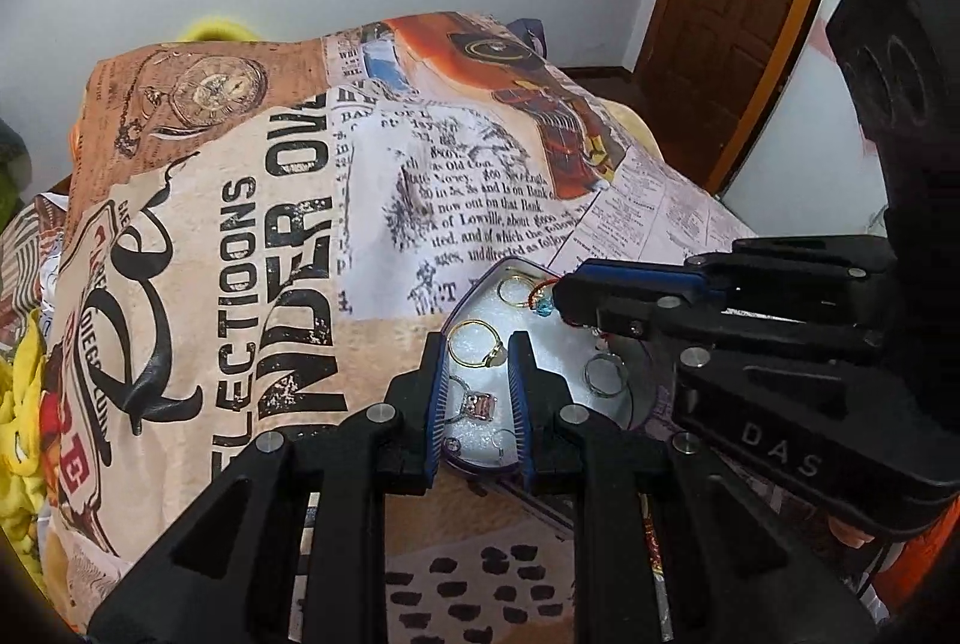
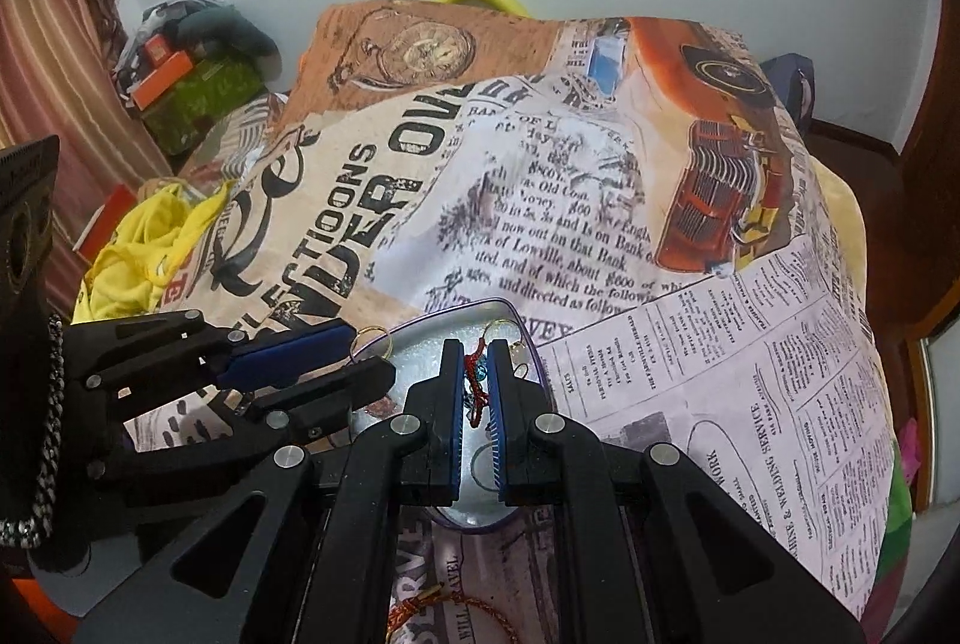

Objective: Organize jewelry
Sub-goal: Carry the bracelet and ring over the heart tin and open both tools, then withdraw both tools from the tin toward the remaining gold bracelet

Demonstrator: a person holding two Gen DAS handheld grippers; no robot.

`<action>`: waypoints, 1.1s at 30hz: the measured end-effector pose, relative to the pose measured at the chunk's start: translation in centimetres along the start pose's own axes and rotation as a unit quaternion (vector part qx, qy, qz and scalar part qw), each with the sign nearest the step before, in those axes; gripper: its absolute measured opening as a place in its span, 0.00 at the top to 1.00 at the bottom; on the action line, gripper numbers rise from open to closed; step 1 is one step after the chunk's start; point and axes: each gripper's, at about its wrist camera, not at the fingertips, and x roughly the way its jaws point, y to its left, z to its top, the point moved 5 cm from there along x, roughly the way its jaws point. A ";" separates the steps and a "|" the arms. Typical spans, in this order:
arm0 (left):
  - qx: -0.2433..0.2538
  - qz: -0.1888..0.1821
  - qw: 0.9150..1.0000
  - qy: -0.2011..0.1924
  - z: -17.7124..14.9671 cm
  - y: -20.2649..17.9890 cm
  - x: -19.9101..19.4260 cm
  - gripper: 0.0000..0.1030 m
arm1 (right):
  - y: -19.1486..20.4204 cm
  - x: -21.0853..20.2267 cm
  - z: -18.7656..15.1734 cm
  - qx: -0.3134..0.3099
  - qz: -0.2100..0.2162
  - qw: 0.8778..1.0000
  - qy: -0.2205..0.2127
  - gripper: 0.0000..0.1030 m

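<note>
Both pictures are bright, with soft, even light and no dark, hard shadows on the printed cloth (image 1: 252, 224). The round lens bends things near the edges, so the door frame (image 1: 798, 14) curves like a bow, and the corners of both pictures go black. The white foam in the tin (image 1: 552, 344) shines so bright that it looks washed out, and the words on the cloth look a bit smeary.

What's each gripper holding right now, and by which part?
The right gripper is shut on the red thread bracelet, pinching its cord above the blue bead, over the tray. The left gripper holds nothing; its fingers straddle rings in the tray.
</note>
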 end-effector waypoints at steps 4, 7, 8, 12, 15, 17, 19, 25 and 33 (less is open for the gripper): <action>0.006 0.004 1.000 0.008 -0.2 -0.2 0.3 0.82 | -0.2 -0.1 0.0 0.005 0.003 1.000 0.000 0.94; 0.014 0.011 1.000 0.011 -0.3 -0.5 0.3 0.80 | 0.0 -0.5 0.1 0.002 0.006 1.000 -0.003 0.93; 0.015 0.012 1.000 0.011 -0.4 -0.6 0.2 0.79 | 0.1 -0.8 0.0 -0.001 0.006 1.000 -0.003 0.93; 0.011 0.016 1.000 0.010 -0.5 -0.5 -0.3 0.78 | 0.4 -1.2 0.2 -0.007 0.009 1.000 -0.005 0.90; 0.002 0.021 1.000 0.004 -0.6 -0.1 -1.3 0.78 | 0.5 -1.9 0.3 -0.006 0.008 1.000 -0.011 0.88; -0.004 0.024 1.000 0.000 -0.6 0.3 -2.3 0.78 | 0.5 -2.4 0.5 -0.005 0.008 1.000 -0.015 0.88; -0.008 0.030 0.999 -0.007 -0.5 0.5 -3.3 0.78 | 0.5 -3.0 0.5 -0.004 0.005 1.000 -0.020 0.88; -0.012 0.041 0.999 -0.031 -0.3 0.6 -6.7 0.71 | 0.9 -5.2 0.3 -0.005 -0.008 0.999 -0.036 0.87; 0.002 0.049 0.997 -0.053 -0.7 -1.0 -10.6 0.64 | 1.1 -8.4 -1.1 -0.012 -0.041 0.997 -0.061 0.70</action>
